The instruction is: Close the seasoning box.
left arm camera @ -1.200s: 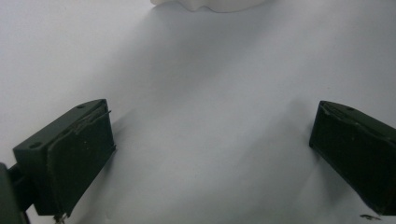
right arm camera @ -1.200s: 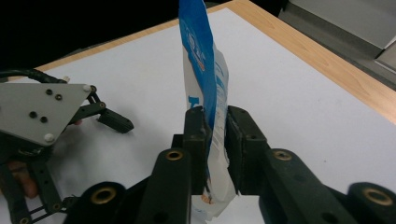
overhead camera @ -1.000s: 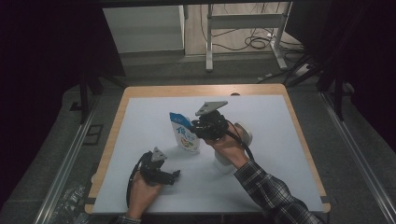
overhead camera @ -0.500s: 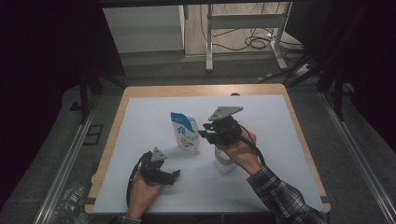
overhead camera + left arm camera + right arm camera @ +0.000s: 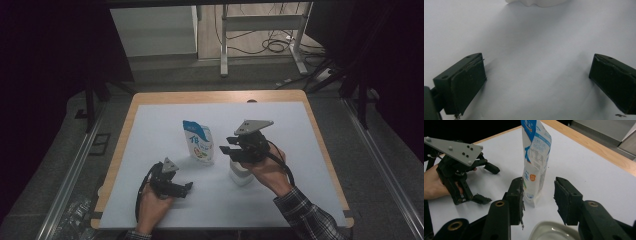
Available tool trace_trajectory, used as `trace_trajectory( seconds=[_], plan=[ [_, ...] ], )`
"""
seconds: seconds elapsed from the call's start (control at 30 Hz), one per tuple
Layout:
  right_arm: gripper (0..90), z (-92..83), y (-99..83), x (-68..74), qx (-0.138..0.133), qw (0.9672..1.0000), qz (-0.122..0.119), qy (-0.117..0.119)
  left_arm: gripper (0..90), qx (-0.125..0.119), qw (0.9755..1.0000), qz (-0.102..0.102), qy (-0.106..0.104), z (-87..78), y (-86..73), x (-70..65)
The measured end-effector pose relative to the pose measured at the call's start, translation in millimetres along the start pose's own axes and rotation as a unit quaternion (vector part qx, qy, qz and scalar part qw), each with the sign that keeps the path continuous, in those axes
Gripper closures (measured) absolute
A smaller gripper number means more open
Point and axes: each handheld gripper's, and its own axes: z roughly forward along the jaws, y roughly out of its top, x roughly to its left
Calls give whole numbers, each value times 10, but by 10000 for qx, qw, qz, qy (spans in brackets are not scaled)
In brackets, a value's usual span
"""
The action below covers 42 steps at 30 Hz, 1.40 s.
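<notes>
A white and blue stand-up pouch stands upright near the table's middle, also in the right gripper view. My right gripper hovers just right of it, pointing at it. Its jaws have just been opening and stand apart, and the pouch stands free just beyond the tips, pressed by neither pad. A white tub sits under that gripper, its rim showing low in the right gripper view. My left gripper rests on the mat at the front left, open with bare mat between its jaws.
The white mat covers a wooden table with its edge at the back. The tub's base shows at the top of the left gripper view. Table legs and cables lie on the floor beyond.
My right gripper has drawn back to the right from the pouch, its jaws wider apart. The pouch stays standing. The left gripper has not moved.
</notes>
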Motion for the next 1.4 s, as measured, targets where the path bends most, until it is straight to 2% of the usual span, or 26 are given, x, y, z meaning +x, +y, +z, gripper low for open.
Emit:
trace_trajectory(
  seconds=[0.2, 0.63, 1.0, 1.17, 1.4],
  plan=[
    [595, -76, -70, 27, 53, 10000, -4, -28, 10, -6, 10000, -18, 1, 0, -1, 0],
    [741, -269, -174, -16, 24, 9999, 74, -94, 14, -16, 10000, -22, 3, 0, -1, 4],
    [841, -416, -348, -88, 26, 9996, 251, -109, 14, -16, 10000, -33, -3, 1, -2, 3],
    [872, -486, -442, -117, 33, 9994, 348, -74, 14, 0, 10000, -16, -5, -2, -2, 6],
    [886, -587, -584, -176, 38, 9987, 482, -159, 15, 0, 10000, -16, -5, -1, -2, 6]
  ],
)
